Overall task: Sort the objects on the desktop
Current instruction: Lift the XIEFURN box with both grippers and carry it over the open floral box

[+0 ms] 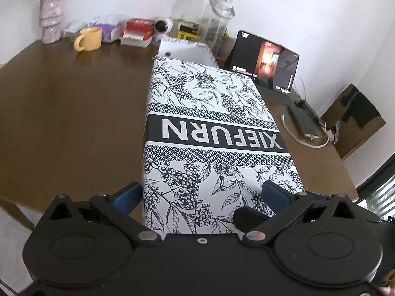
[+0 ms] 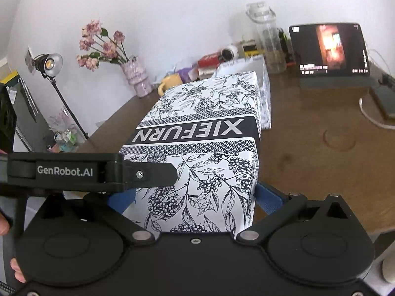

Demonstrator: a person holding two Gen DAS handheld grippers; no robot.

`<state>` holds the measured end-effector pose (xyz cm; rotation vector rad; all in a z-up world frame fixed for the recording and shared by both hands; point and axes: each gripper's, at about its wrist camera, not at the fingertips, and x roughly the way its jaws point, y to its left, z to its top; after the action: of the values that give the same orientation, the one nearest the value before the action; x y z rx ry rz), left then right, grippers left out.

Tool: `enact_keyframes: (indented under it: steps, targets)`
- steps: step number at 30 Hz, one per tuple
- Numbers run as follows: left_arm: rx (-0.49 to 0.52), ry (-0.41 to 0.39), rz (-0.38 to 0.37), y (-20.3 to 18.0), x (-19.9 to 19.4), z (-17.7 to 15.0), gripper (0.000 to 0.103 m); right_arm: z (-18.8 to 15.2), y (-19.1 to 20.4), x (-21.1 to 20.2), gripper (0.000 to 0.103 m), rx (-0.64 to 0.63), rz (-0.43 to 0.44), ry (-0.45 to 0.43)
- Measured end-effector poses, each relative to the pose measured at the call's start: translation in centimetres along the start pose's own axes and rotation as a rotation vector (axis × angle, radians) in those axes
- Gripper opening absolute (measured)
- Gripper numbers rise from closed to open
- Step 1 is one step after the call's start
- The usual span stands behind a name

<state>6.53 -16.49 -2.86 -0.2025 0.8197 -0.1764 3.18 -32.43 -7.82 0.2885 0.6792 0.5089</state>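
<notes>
A long white box with dark floral print and the word XIEFURN (image 1: pixel 209 113) (image 2: pixel 209 108) lies lengthwise in front of both cameras over the brown table (image 1: pixel 74 113). My left gripper (image 1: pixel 201 192) has its blue pads against the two long sides at the near end. My right gripper (image 2: pixel 195 197) clamps the same end, one blue pad on each side. The left gripper's black arm (image 2: pixel 148 172) reaches in from the left across the box's top. Just beyond the box stands a second printed box, open with a white inside (image 1: pixel 185 49) (image 2: pixel 265 98).
Along the back wall stand a flower vase (image 1: pixel 50 22), a yellow mug (image 1: pixel 88 38), a red packet (image 1: pixel 138 28), a clear bottle (image 1: pixel 217 22) and a lit tablet (image 1: pixel 266 66). A white cable and a flat device (image 1: pixel 303 123) lie right. A stand lamp (image 2: pixel 48 64) is left.
</notes>
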Motion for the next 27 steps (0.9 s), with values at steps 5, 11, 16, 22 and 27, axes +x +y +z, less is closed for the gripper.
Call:
enact_keyframes:
  steps: [5, 11, 16, 22, 27]
  targets:
    - [0.008, -0.025, -0.016, -0.8, 1.4, 2.1, 0.103, 2.0, -0.9, 1.1, 0.103, -0.007, -0.011, -0.030]
    - [0.012, -0.042, -0.036, -0.9, 4.0, 5.0, 0.103, 4.5, -1.9, 3.4, 0.103, -0.018, -0.023, -0.047]
    - [0.024, -0.052, -0.045, -0.5, 7.0, 8.5, 0.103, 7.3, -2.4, 6.7, 0.103, -0.024, -0.029, -0.055]
    - [0.021, -0.050, -0.044, 1.0, 11.1, 13.4, 0.103, 11.4, -2.6, 12.2, 0.103, -0.031, -0.028, -0.052]
    - [0.022, -0.034, -0.038, 2.2, 14.6, 17.0, 0.103, 14.2, -2.7, 16.8, 0.103, -0.023, -0.025, -0.036]
